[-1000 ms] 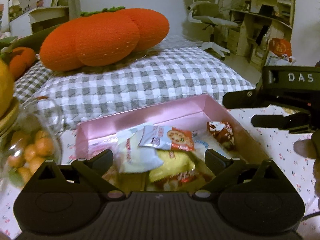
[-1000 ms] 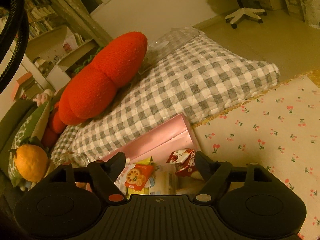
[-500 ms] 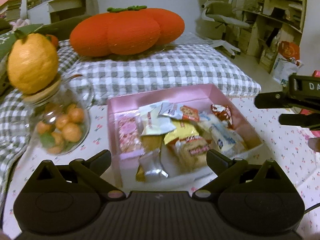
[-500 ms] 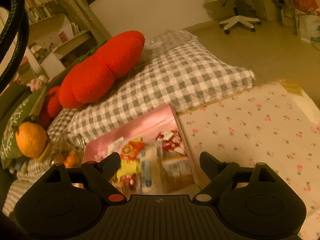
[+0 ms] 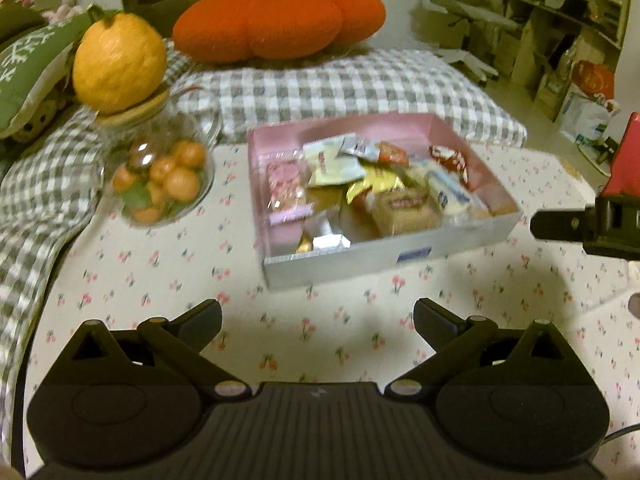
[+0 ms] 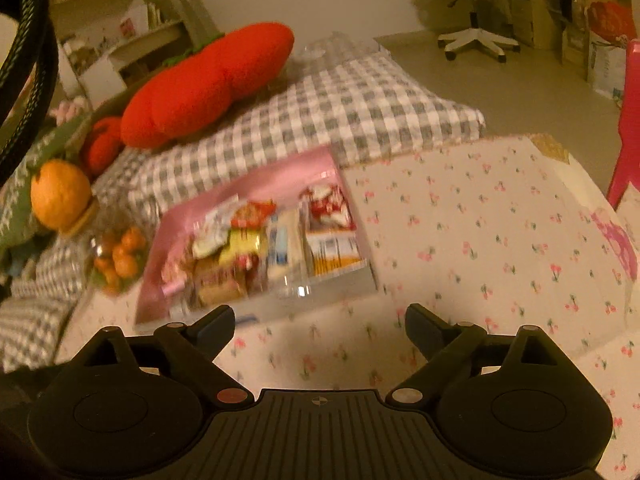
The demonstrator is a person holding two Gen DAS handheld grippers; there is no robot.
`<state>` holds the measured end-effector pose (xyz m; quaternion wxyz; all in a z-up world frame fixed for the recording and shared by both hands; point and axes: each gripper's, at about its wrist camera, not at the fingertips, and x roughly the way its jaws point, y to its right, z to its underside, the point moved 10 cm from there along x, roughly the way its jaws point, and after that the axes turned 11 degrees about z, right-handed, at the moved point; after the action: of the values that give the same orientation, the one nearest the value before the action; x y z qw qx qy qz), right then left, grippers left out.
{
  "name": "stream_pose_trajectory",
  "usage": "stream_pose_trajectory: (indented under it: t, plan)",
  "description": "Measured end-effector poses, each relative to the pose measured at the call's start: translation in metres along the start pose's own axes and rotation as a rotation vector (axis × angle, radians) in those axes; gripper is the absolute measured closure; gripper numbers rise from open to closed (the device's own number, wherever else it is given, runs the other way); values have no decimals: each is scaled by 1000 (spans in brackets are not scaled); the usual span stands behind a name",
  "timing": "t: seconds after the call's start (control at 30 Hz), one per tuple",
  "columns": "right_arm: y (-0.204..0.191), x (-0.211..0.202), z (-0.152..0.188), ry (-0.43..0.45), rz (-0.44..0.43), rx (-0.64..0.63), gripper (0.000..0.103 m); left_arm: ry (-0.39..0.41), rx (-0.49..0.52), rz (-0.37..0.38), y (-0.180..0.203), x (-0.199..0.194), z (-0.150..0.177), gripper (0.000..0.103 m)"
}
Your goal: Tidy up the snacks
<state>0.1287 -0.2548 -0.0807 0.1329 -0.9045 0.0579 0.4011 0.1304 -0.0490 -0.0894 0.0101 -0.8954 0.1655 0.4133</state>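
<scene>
A pink box (image 5: 352, 258) with several wrapped snacks (image 5: 372, 184) inside sits on the cherry-print tablecloth (image 5: 320, 320). My left gripper (image 5: 318, 320) is open and empty, drawn back from the box's near wall. My right gripper (image 6: 320, 322) is open and empty, also back from the box (image 6: 256, 182), which lies ahead to the left with its snacks (image 6: 276, 240). The right gripper also shows at the right edge of the left wrist view (image 5: 560, 226).
A glass jar of small oranges (image 5: 160, 184) with a yellow fruit lid (image 5: 118, 64) stands left of the box. Behind are a checked cushion (image 5: 360, 88) and an orange pumpkin pillow (image 5: 280, 24). A red object (image 6: 628, 128) stands at the table's right edge.
Both grippers have pulled back and up from the box, which now lies farther ahead. Both stay open and empty. The snacks in the box have not moved.
</scene>
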Motion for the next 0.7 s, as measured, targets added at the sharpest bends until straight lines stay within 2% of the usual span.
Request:
stream_pose_trajectory:
  t: [0.23, 0.37, 0.7]
  plan:
    - [-2, -7, 27, -37, 34, -77, 9, -5, -21, -66, -7, -11, 19, 1]
    - [-11, -26, 26, 1, 23, -117, 6, -28, -20, -54, -5, -16, 29, 1]
    - [-28, -43, 32, 41, 54, -177, 5, -7, -78, -82, -9, -36, 34, 1]
